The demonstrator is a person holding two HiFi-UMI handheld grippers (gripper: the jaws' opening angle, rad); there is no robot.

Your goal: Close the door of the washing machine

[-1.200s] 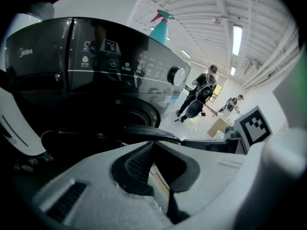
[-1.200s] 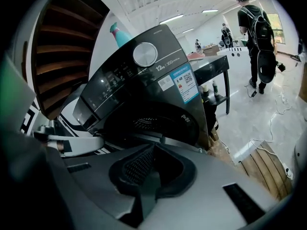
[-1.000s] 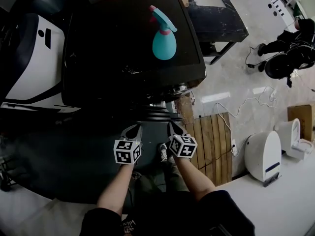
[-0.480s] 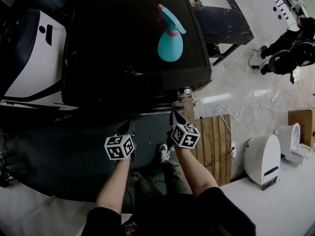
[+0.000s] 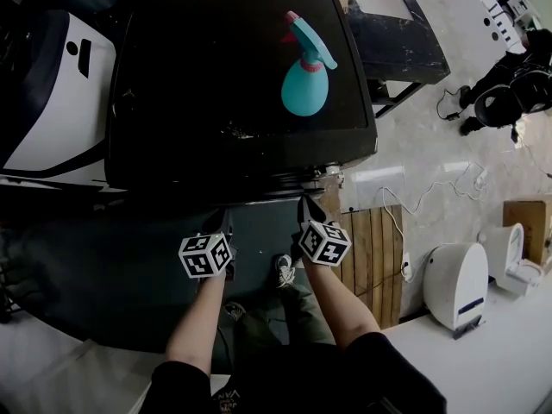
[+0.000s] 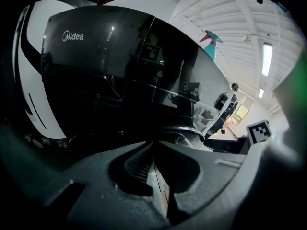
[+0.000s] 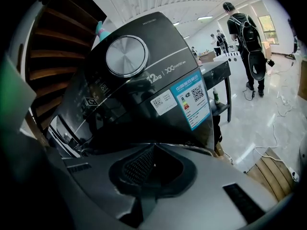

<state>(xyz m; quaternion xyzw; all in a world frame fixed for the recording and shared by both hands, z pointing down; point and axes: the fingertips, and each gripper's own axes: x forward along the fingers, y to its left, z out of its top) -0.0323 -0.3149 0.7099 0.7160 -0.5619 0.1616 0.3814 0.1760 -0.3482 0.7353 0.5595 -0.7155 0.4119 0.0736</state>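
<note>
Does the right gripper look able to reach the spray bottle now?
Probably yes. The right gripper is at the washer's front edge, and the spray bottle stands on its top with nothing in between. The jaws are shut, so they must open first.

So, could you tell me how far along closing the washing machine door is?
Done: hard to say; I cannot tell whether the door is latched. In hand: the left gripper and right gripper, fingers shut and empty, point at the washing machine's front. Remaining: pressing the door home if needed.

Black washing machine (image 5: 233,84); teal, pink-trimmed spray bottle (image 5: 304,83).
</note>
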